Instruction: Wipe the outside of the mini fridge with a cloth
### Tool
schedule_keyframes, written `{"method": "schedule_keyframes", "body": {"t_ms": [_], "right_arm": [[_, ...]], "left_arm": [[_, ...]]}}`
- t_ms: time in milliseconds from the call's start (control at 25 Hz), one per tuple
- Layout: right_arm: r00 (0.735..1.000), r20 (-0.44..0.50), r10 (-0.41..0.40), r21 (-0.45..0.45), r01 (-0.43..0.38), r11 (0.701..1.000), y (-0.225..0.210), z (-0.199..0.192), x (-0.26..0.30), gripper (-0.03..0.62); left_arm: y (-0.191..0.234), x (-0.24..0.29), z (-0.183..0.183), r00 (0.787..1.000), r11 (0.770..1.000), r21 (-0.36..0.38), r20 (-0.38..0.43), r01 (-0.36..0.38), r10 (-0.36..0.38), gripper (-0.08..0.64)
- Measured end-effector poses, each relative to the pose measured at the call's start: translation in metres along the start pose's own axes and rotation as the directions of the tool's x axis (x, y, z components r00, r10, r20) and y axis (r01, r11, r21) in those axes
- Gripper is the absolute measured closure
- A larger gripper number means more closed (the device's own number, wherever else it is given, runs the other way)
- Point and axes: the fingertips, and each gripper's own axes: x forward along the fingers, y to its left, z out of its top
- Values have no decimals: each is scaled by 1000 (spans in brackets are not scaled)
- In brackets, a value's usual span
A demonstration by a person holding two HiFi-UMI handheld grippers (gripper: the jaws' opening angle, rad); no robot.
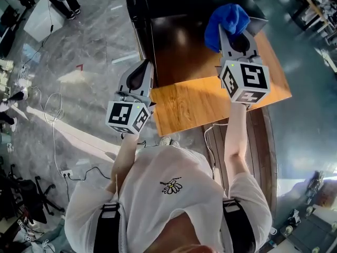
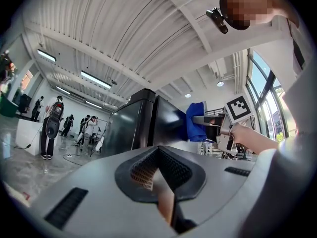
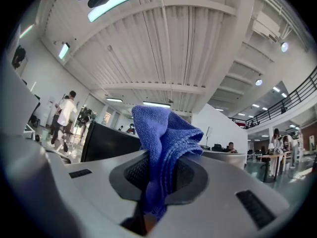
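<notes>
You've got the blue cloth (image 1: 226,20) pinched in the right gripper (image 1: 235,36). Its own view shows the jaws clamped on the fabric, with a bunched wad sticking out past the tips. The left gripper (image 1: 139,73) has its jaws pressed together with nothing in them, and it hangs off the fridge's left corner, clear of it.

The fridge (image 1: 174,4) is the glossy black box sitting at the back of the wooden table (image 1: 210,104), right in front of you. From the head view the cloth is up over its right side. From the left gripper view it sits just off the dark panel. I honestly can't tell if the fabric is touching yet, but my guess is it isn't quite.

So I'd call this the very start of the wiping: cloth in hand and lined up, no stroke begun as far as I can see.

For the next move, I'd bring the wad flat against the panel so the fabric takes the contact and not the plastic jaw tips, then drag it across in one even pass. The grip is near one end of the cloth, so watch it doesn't slip out. The fridge looks light enough to slide, so resting the left gripper against it might help.
</notes>
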Motion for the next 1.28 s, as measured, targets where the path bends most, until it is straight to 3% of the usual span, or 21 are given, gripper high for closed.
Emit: {"method": "schedule_keyframes", "body": {"t_ms": [520, 840, 1280], "right_arm": [[970, -51, -239, -13, 239, 971, -91, -21, -19, 520], [925, -78, -372, -10, 372, 928, -136, -30, -28, 520], [881, -105, -462, -1, 465, 886, -180, -38, -34, 520]], "left_arm": [[-25, 12, -4, 998, 998, -17, -11, 60, -60, 555], [-29, 15, -3, 997, 997, -13, -13, 74, -75, 555], [-23, 12, -3, 998, 998, -4, -18, 57, -58, 555]]}}
